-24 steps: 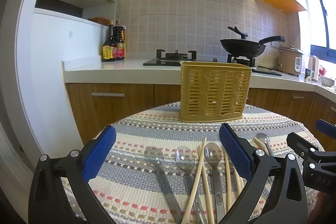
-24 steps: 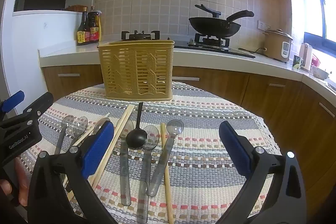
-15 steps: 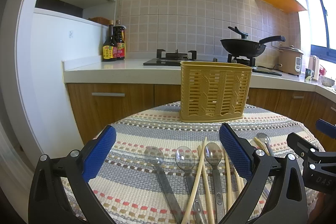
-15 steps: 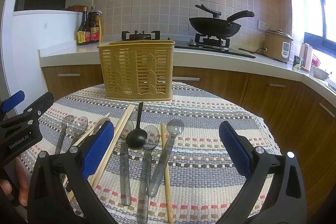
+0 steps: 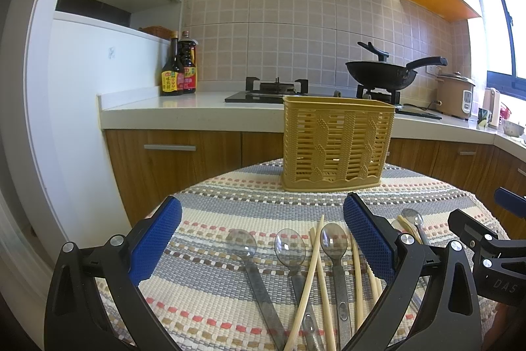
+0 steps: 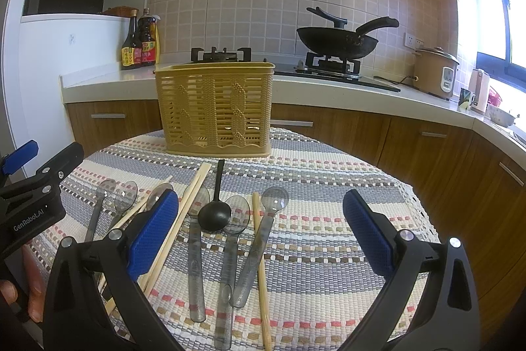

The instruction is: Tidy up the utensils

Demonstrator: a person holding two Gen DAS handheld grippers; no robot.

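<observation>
A tan slotted utensil basket (image 5: 338, 144) (image 6: 215, 112) stands upright at the far side of a round table with a striped woven cloth (image 6: 322, 186). Several clear plastic spoons (image 5: 245, 244) (image 6: 259, 239), wooden chopsticks (image 5: 312, 272) (image 6: 261, 255) and a small black ladle (image 6: 215, 213) lie flat on the cloth in front of it. My left gripper (image 5: 263, 239) hovers wide open over the left spoons, holding nothing. My right gripper (image 6: 261, 232) is likewise open above the middle spoons, empty. Each gripper shows at the edge of the other's view.
Behind the table runs a white kitchen counter (image 5: 184, 109) with sauce bottles (image 5: 179, 69), a gas hob, a black wok (image 6: 338, 41) and a rice cooker (image 6: 435, 73). Wooden cabinets stand below. The cloth's right edge (image 6: 417, 203) drops off close by.
</observation>
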